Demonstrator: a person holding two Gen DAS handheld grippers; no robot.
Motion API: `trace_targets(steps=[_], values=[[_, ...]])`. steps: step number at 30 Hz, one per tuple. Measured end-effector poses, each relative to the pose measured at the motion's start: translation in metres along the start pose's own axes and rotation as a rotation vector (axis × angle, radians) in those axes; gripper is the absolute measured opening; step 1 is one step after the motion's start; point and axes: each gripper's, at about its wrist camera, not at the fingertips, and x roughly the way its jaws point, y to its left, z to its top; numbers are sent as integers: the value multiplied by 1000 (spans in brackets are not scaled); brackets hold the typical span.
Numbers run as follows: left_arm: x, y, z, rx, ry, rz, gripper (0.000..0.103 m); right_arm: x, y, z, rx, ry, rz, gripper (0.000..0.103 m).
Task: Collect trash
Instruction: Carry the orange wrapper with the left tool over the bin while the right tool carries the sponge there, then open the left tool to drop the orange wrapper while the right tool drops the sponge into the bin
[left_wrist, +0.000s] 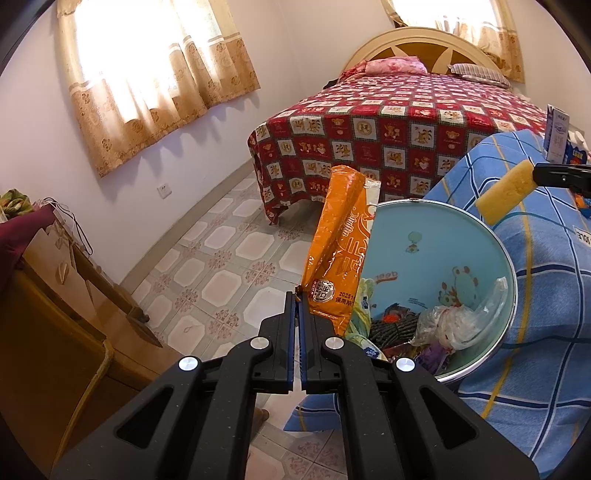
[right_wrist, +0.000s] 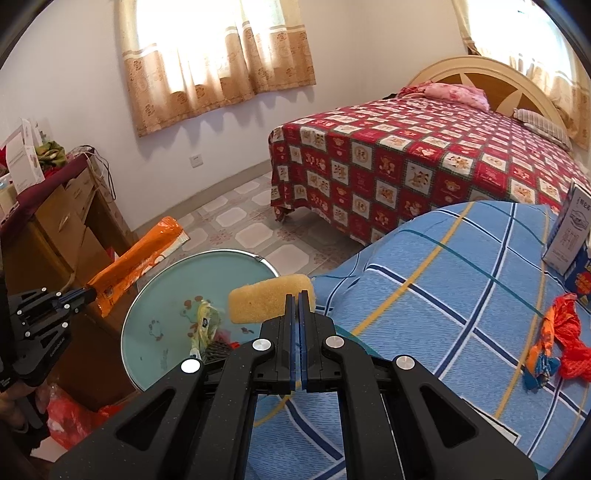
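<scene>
Holding: your left gripper (left_wrist: 297, 295) is clamped on the bottom corner of the orange wrapper (left_wrist: 338, 243), which stands up toward twelve o'clock from the tips.
Carrying: your right gripper (right_wrist: 297, 295) is pinched shut on one end of the yellow sponge (right_wrist: 258, 299), which sticks out toward ten o'clock.
Bin: the round blue bin (left_wrist: 509, 258) sits at two o'clock from your left tips and at nine o'clock from your right tips, already part full of bags and scraps.
Wrapper drop: the wrapper hangs at the bin's near-left rim, so bring it further toward three o'clock before you let go; released here, it could tip outside onto the tiled floor (left_wrist: 221, 273).
Sponge drop: the sponge looks to be at the bin's edge nearest the blue checked cloth (right_wrist: 443, 280); carry it on toward nine o'clock, over the open mouth.
Order: release one hand at a time so the two pieces do not collide.
Left behind: a red-orange crumpled scrap (right_wrist: 561, 336) lies on the cloth at three o'clock.
Writing: the wrapper carries a round seal and digits starting "2025"; the rest is too distorted to read.
Carton: the white carton (right_wrist: 570, 236) has print too small to make out.
</scene>
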Motion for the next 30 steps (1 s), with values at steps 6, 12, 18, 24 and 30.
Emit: trace_targets(steps=[6, 12, 18, 24, 30], values=[[1, -2, -1, 1, 3, -11, 1, 1, 3, 0, -6, 3, 5, 3], [0, -2, 0, -1, 2, -18, 1, 2, 6, 0, -11, 4, 11, 3], [0, -6, 0, -4, 1, -53, 6, 8, 17, 0, -46, 28, 52, 3], [-3, -16, -2, 8, -12, -75, 50, 12, 18, -5, -45, 45, 58, 34], [1, -24, -6, 13, -4, -89, 66, 5, 11, -16, -33, 42, 20, 46]])
